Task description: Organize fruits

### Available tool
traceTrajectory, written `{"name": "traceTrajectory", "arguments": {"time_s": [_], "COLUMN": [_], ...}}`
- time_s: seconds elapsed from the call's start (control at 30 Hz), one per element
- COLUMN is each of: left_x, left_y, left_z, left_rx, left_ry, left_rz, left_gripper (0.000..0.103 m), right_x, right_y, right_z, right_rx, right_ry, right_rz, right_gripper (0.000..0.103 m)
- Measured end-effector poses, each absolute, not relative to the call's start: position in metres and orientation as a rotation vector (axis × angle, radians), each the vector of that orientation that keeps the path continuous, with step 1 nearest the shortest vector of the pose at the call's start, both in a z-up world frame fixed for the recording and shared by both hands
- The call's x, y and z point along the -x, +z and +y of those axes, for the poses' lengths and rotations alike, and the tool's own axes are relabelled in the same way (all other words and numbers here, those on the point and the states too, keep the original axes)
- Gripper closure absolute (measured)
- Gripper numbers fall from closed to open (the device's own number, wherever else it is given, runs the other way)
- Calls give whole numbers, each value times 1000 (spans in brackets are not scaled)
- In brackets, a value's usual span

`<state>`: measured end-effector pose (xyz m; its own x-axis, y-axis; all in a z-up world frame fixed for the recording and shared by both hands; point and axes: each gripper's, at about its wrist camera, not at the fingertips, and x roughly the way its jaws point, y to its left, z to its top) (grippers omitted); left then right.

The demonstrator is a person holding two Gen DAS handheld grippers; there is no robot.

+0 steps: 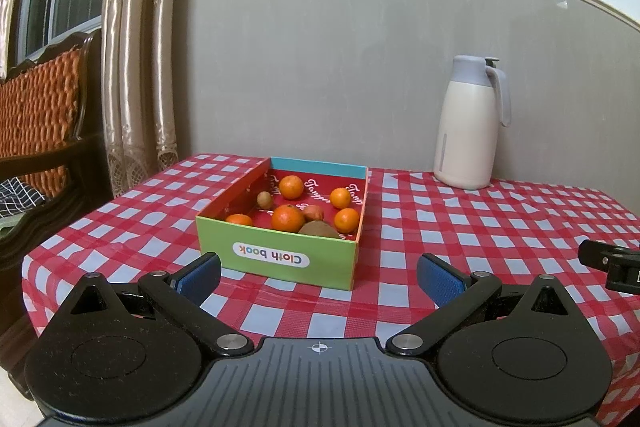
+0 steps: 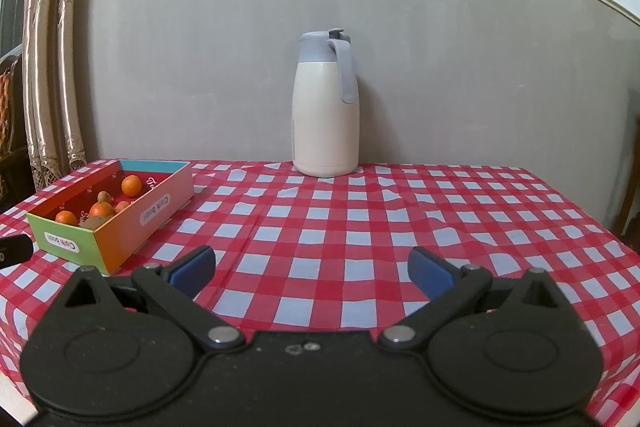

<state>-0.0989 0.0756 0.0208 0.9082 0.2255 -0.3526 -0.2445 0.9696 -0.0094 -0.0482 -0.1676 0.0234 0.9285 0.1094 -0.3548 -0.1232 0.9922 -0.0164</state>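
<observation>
A colourful open box (image 1: 280,259) marked "Cloth book" stands on the checked tablecloth. It holds several oranges (image 1: 288,218), a brown kiwi (image 1: 320,229) and small brownish fruits (image 1: 264,200). My left gripper (image 1: 319,277) is open and empty, just in front of the box. My right gripper (image 2: 311,271) is open and empty over bare cloth, to the right of the box (image 2: 120,231). The right gripper's tip shows at the right edge of the left wrist view (image 1: 612,263).
A white thermos jug (image 2: 325,111) with a grey lid stands at the back against the wall; it also shows in the left wrist view (image 1: 470,125). The red-and-white tablecloth (image 2: 360,227) covers the table. A wooden chair (image 1: 40,115) and curtains (image 1: 136,47) stand to the left.
</observation>
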Motion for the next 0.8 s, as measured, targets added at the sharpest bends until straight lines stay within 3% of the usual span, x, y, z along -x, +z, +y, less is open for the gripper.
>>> {"name": "traceTrajectory", "arguments": {"time_s": [0.8], "left_x": [99], "left_y": [21], "left_z": [76], "left_rx": [55], "left_ry": [244], "left_rz": [356], "left_gripper": [0], "right_x": [48], "right_y": [23], "right_z": [-168], "right_rx": [37], "right_ry": [119], "right_rz": [361], "right_gripper": [0]}}
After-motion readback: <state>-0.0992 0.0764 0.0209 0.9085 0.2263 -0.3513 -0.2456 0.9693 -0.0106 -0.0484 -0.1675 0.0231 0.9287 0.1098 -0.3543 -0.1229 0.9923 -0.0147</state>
